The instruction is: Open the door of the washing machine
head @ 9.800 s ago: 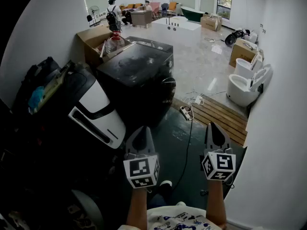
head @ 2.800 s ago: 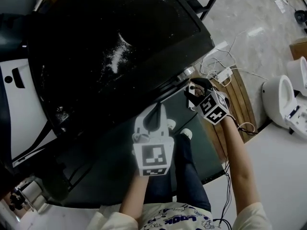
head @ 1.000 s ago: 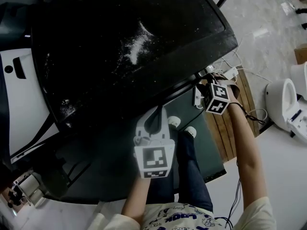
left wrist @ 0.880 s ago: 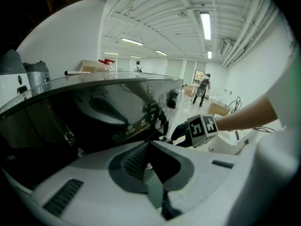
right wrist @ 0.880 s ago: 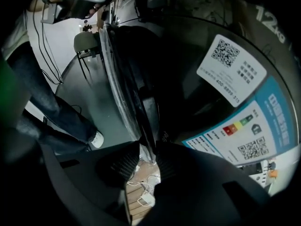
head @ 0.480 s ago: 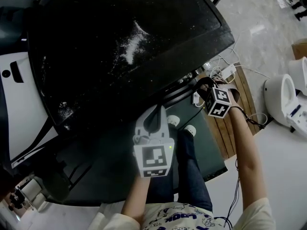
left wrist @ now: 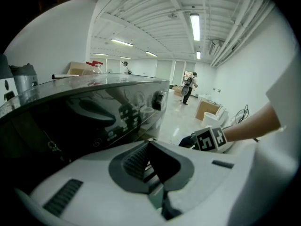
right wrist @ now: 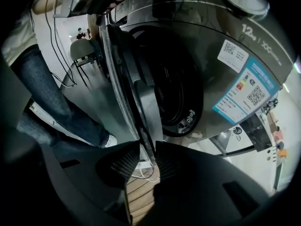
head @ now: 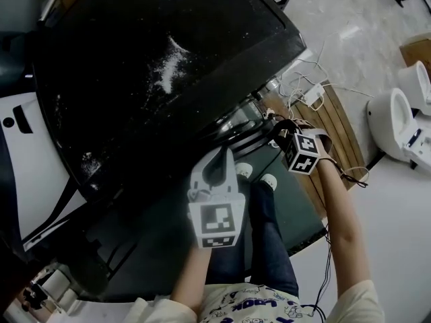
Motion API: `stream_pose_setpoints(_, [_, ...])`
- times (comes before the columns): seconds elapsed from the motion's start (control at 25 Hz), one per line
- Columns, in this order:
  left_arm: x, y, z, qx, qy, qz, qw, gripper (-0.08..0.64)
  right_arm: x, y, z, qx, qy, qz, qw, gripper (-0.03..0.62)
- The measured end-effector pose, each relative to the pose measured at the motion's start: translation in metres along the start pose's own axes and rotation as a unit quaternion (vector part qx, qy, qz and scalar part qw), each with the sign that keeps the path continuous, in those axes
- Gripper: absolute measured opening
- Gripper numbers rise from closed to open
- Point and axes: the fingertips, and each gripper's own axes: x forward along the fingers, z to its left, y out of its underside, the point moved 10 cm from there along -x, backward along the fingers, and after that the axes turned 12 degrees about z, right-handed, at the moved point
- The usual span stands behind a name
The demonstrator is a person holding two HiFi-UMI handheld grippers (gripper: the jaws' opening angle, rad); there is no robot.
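The black washing machine (head: 168,66) fills the upper left of the head view. Its round door (head: 242,123) stands partly open, swung away from the front. In the right gripper view the door's rim (right wrist: 136,93) runs down between my jaws, with the dark drum opening (right wrist: 174,79) beside it. My right gripper (head: 273,134) is shut on that rim, both pads pressing it (right wrist: 146,149). The left gripper (head: 219,157) hangs in front of the machine, apart from it, shut and holding nothing (left wrist: 149,142). The right gripper's marker cube (left wrist: 209,139) shows in the left gripper view.
A white toilet (head: 394,120) stands at the right by a wooden slatted platform (head: 330,126) with a power strip and cables (head: 313,94). A white appliance (head: 27,160) stands left of the machine. My shoes (head: 269,180) are below the door. An energy label (right wrist: 244,88) is on the front.
The door's edge has swung further out from the machine's front, and the right gripper has moved with it toward me. The left gripper has stayed where it was.
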Motion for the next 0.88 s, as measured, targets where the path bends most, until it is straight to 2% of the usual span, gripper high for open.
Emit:
stream_pose_setpoints(0.4, [-0.005, 0.007, -0.007, 0.047, 0.037, -0.005, 0.9982, 0.0, -0.004, 0.011, 0.041, 0.045, 0.011, 0.014, 0.999, 0.118])
stream_pose_setpoints(0.88, [-0.028, 0.028, -0.017, 0.065, 0.032, -0.007, 0.9973, 0.001, -0.009, 0.021, 0.086, 0.095, 0.026, 0.016, 0.995, 0.118])
